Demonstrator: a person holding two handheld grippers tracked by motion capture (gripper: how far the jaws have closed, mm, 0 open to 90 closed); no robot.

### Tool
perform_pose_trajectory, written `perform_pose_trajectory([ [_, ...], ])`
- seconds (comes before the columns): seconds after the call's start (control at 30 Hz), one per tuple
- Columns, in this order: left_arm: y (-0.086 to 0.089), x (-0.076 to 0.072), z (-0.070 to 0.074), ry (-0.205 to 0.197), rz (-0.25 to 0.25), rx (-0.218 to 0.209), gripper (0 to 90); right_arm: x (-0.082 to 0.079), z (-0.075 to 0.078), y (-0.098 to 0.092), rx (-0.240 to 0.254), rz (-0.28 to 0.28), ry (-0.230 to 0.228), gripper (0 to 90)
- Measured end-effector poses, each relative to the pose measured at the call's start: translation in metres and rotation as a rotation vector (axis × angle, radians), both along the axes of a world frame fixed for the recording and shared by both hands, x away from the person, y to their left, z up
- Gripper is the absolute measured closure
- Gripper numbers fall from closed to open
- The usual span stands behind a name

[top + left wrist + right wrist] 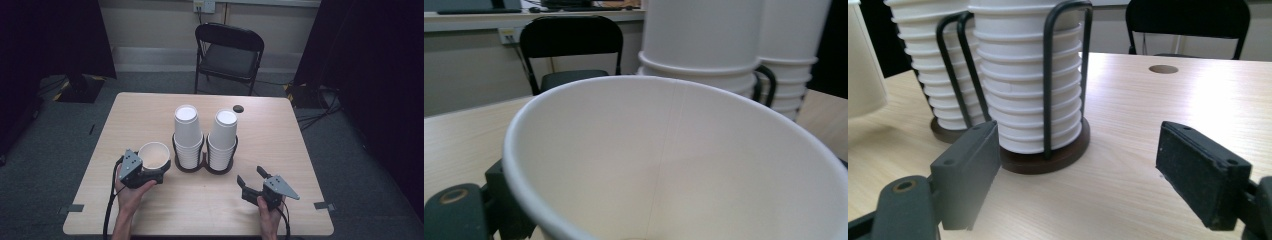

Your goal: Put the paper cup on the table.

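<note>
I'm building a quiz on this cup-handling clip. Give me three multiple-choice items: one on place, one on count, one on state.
1. Where is the single cup?
A. In the left claw
B. On the chair
C. On a stack
2. How many cup stacks stand in the holder?
A. One
B. Two
C. Four
3. How is the right claw?
A. Shut on a cup
B. Open, nothing between its jaws
C. Gripping the holder

Answers: 1 A, the left claw grips the cup by its wall; 2 B, two stacks stand side by side; 3 B, its jaws stand apart over bare table.
</note>
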State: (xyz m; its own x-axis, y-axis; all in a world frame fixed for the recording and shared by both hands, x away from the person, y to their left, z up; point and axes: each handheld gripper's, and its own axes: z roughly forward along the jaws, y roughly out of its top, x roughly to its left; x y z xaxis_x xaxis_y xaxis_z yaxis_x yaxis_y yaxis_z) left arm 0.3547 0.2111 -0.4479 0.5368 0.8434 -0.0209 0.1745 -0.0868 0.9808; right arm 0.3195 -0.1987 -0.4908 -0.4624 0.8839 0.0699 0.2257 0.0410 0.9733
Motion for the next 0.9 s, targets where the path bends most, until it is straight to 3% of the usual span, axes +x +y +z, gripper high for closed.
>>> perform_pose_trajectory([
  [0.27, 0.004, 0.02, 0.0, 0.019, 0.045, -0.046, 8.5, 0.001, -0.004, 0.0, 0.001, 0.008, -0.008, 17.3],
  [0.43, 0.003, 0.032, 0.001, 0.026, 0.063, -0.027, 8.5, 0.001, -0.004, 0.001, 0.001, 0.017, -0.014, 17.1],
  [0.57, 0.007, 0.042, 0.003, 0.037, 0.083, -0.045, 8.5, 0.001, -0.004, 0.001, -0.002, 0.022, -0.014, 15.8],
  [0.9, 0.012, 0.065, -0.005, 0.056, 0.083, -0.072, 8.3, -0.002, -0.005, -0.001, 0.021, 0.005, -0.042, 14.8],
])
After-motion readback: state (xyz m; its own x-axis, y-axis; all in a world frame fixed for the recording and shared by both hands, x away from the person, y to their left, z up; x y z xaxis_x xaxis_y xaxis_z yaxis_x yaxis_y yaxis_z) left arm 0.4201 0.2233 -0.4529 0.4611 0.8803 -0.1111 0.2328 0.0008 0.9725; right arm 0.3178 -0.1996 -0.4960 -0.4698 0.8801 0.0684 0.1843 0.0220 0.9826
